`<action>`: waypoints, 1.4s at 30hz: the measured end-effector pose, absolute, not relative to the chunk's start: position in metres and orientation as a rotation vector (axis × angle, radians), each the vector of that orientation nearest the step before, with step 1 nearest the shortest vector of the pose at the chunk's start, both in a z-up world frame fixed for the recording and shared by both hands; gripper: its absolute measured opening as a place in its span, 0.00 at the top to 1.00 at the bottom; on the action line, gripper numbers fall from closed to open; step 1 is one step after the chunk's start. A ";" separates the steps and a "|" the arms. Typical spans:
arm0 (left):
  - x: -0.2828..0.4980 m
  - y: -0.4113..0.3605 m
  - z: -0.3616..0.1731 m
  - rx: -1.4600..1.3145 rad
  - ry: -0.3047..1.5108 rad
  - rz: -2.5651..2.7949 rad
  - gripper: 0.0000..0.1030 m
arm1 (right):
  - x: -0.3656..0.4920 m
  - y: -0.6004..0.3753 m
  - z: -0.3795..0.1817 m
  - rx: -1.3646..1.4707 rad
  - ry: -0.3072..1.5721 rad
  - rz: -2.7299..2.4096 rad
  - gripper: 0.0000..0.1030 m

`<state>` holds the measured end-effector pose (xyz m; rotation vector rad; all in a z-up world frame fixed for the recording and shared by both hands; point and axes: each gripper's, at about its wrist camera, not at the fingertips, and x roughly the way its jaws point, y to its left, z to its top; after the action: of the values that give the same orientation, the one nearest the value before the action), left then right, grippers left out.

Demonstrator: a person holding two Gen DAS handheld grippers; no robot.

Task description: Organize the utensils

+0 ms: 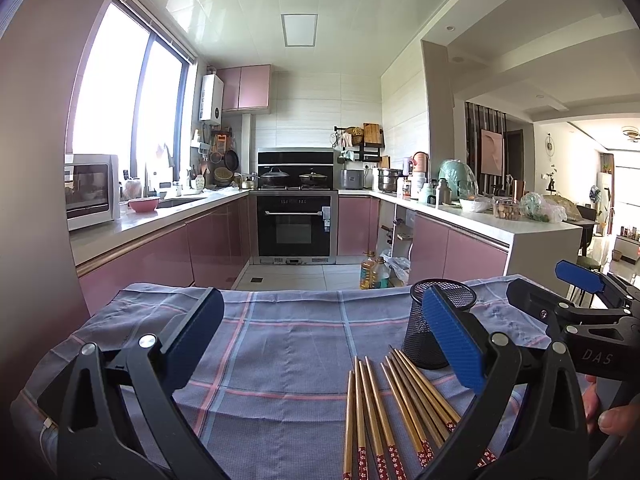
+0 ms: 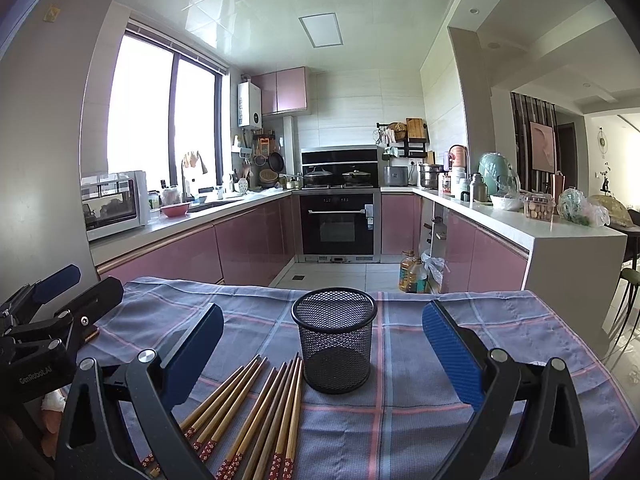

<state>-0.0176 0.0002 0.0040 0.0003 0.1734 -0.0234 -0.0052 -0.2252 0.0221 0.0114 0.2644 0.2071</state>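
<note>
Both claws hang released: left claw (image 1: 324, 344), right claw (image 2: 322, 350). Pinch one bamboo chopstick (image 2: 256, 412) mid-shaft, tilt it upright, and lower it into the mesh cup (image 2: 335, 346).

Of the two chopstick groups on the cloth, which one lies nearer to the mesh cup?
The group on the cup's side: its tips almost reach the base of the black mesh cup. The other group lies farther toward the left gripper.
</note>
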 end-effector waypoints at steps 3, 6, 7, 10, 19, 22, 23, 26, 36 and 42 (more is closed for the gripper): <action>-0.017 0.000 0.004 0.000 0.172 -0.021 0.05 | -0.005 -0.225 0.022 0.011 0.266 0.208 0.06; -0.017 0.000 0.004 0.002 0.172 -0.020 0.05 | -0.004 -0.225 0.021 0.011 0.267 0.209 0.06; -0.018 0.000 0.004 0.001 0.172 -0.021 0.05 | -0.003 -0.225 0.021 0.011 0.266 0.210 0.06; -0.018 0.000 0.004 0.001 0.172 -0.021 0.05 | -0.003 -0.224 0.020 0.009 0.266 0.212 0.06; -0.018 0.000 0.005 0.004 0.173 -0.021 0.05 | -0.002 -0.224 0.021 0.010 0.266 0.212 0.06; -0.018 0.000 0.005 0.003 0.173 -0.020 0.05 | -0.002 -0.224 0.021 0.012 0.266 0.214 0.06; -0.018 0.000 0.005 0.003 0.173 -0.020 0.05 | -0.001 -0.224 0.020 0.013 0.266 0.214 0.06; -0.018 0.000 0.005 0.002 0.172 -0.020 0.05 | -0.002 -0.225 0.020 0.013 0.267 0.215 0.06; -0.017 -0.001 0.006 0.004 0.177 -0.019 0.05 | 0.000 -0.225 0.020 0.017 0.268 0.217 0.06; -0.017 -0.001 0.006 0.005 0.179 -0.021 0.05 | 0.001 -0.226 0.019 0.019 0.270 0.218 0.06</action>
<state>-0.0167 -0.0013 0.0063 0.0049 0.1794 -0.0207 0.0011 -0.2263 0.0194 0.0192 0.2696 0.2178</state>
